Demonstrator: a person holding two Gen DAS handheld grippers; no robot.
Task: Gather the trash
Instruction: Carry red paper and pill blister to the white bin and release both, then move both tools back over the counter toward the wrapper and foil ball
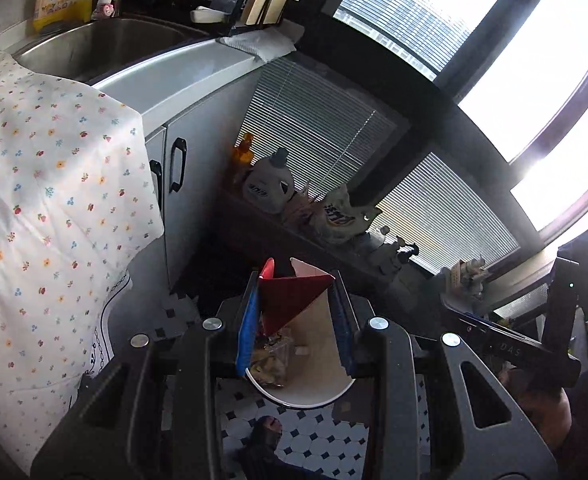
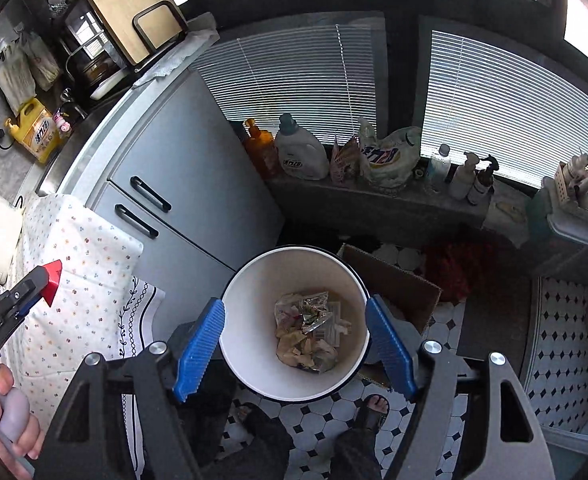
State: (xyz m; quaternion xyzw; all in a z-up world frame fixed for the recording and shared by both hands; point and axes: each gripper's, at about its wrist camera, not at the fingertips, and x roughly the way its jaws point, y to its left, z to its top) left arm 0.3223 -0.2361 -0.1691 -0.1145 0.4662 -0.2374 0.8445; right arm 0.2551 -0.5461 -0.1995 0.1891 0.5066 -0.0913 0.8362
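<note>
My left gripper (image 1: 295,286) is shut on a folded red carton piece (image 1: 294,300), which stands up between the blue pads. Directly below it is a round white bin (image 1: 321,368) with crumpled wrappers (image 1: 270,360) at the bottom. In the right wrist view my right gripper (image 2: 294,304) hangs open over the same bin (image 2: 238,280), nothing between its blue pads (image 2: 198,344). Paper and foil trash (image 2: 309,332) lies inside. At the far left there, the left gripper (image 2: 40,282) shows with the red carton (image 2: 53,276), held by a hand (image 2: 6,420).
A grey cabinet (image 2: 182,184) stands left of the bin and a floral cloth (image 2: 82,280) covers a surface beside it. An open cardboard box (image 2: 397,280) sits right of the bin. Detergent bottles (image 2: 299,152) line the window ledge. A person's sandalled foot (image 2: 373,408) is on the tiled floor.
</note>
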